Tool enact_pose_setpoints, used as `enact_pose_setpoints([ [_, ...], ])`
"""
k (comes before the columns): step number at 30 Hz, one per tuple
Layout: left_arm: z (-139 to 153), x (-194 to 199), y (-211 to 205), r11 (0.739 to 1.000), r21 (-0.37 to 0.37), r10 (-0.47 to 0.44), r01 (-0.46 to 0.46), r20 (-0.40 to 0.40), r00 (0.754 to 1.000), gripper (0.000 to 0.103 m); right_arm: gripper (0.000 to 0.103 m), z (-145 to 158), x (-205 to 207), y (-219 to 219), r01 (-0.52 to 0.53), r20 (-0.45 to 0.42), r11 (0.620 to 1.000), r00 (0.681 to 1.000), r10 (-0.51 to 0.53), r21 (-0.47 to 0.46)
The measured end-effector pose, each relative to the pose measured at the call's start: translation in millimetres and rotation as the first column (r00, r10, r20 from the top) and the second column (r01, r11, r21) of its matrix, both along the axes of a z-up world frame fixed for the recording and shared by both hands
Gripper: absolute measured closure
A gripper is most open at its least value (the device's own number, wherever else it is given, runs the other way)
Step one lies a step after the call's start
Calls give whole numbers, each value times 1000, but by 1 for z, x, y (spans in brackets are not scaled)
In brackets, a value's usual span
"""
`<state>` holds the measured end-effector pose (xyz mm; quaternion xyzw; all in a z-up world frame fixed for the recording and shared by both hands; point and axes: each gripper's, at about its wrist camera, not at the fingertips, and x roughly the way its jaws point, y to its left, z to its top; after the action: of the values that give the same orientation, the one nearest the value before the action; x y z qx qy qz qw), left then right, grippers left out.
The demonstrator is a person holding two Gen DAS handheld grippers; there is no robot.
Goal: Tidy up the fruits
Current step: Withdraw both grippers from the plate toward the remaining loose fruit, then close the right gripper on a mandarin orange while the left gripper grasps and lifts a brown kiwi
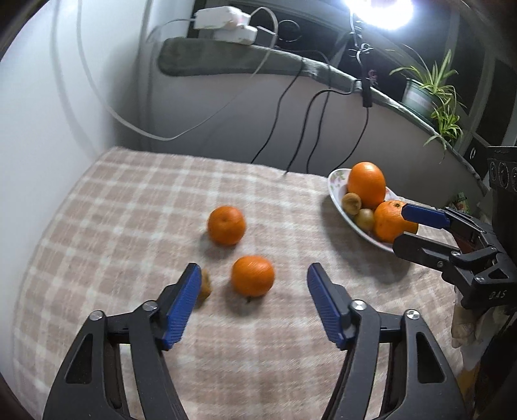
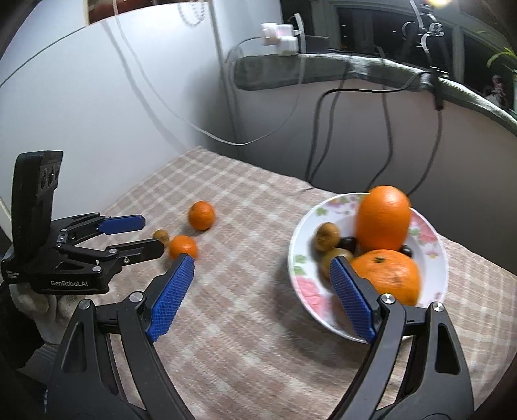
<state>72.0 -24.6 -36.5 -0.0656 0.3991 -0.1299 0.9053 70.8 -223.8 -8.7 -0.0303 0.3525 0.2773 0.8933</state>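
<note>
A floral white bowl (image 2: 429, 239) at the table's right holds a large orange (image 2: 383, 218), a mandarin (image 2: 391, 274) and two kiwis (image 2: 326, 236); it also shows in the left wrist view (image 1: 337, 181). Two mandarins (image 1: 252, 275) (image 1: 226, 225) and a kiwi (image 1: 205, 286) lie on the checked cloth. My left gripper (image 1: 253, 278) is open, its jaws either side of the near mandarin, above it. My right gripper (image 2: 261, 261) is open and empty, its right finger over the bowl's near rim beside the mandarin there.
The table is covered by a beige checked cloth (image 1: 129, 200). Black and white cables (image 1: 290, 129) hang down the wall behind. A ledge carries power adapters (image 1: 226, 22) and a potted plant (image 1: 429, 93). A bright lamp (image 1: 378, 9) shines above.
</note>
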Motion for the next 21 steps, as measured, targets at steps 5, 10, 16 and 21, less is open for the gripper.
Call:
enact_pose_setpoints([
  [5,-9,-2,15,1000,-9,19,-20,-30,999,49,24,-4,-1,24,-70,-10,997,997,70,-9],
  [10,-17,-1,25,999,-18,31,-32,-49,998,58,37,-14,2,49,-137,-40,990,990,136,-28],
  [16,-25,6,32,999,-27,32,-34,-73,997,64,50,-26,10,70,-177,-99,984,980,174,-14],
  [21,-29,12,36,998,-40,35,-39,-81,996,66,56,-33,17,82,-197,-125,980,973,194,-12],
])
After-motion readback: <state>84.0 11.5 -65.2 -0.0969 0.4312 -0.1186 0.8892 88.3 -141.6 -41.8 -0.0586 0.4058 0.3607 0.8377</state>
